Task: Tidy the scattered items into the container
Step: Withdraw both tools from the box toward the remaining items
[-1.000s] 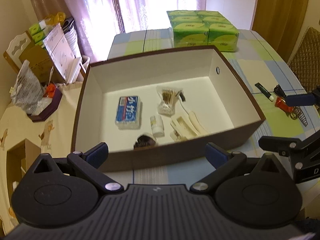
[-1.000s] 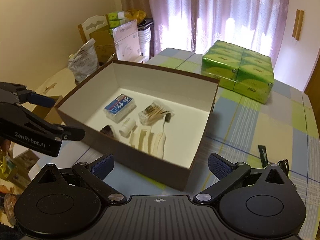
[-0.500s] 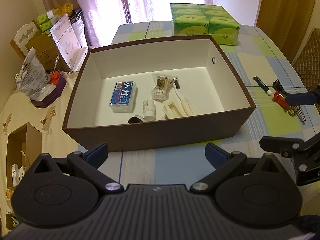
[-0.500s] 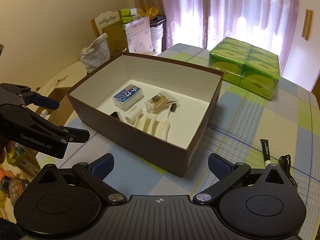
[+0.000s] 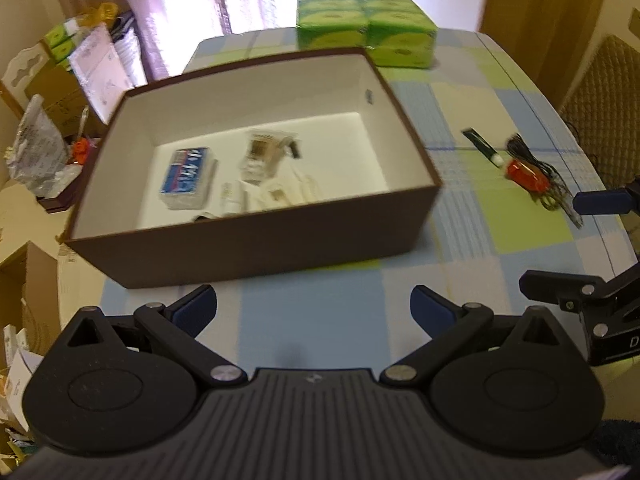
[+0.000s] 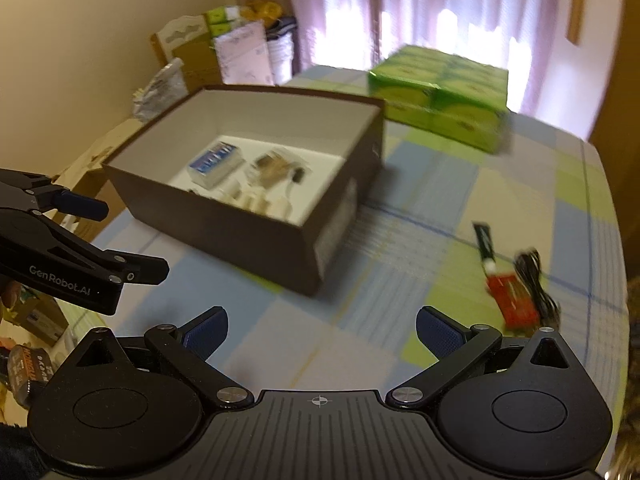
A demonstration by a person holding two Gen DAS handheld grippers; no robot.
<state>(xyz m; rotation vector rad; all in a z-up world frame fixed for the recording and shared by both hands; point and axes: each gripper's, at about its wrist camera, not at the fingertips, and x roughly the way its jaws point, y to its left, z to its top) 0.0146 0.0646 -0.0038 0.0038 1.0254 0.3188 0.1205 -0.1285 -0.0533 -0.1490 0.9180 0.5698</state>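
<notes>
Both tongs spread wide and empty, hovering over the counter [image 5: 312, 320] just short of the box [image 5: 256, 240]: left tongs [image 5: 312, 304] facing its near wall, right tongs [image 6: 320, 328] angled toward the leftovers. Already in the box: a blue packet [image 5: 186, 172], a bag of what may be cotton swabs [image 5: 264, 152], pale pieces blurred by motion. Still out, well right of the box: a dark tube [image 6: 484, 240], a red item [image 6: 512, 292] and a black cord [image 6: 532, 280], clustered close. Probably reachable by the right tongs alone, the nearer pair. Green packs [image 5: 364, 40] stacked beyond.
</notes>
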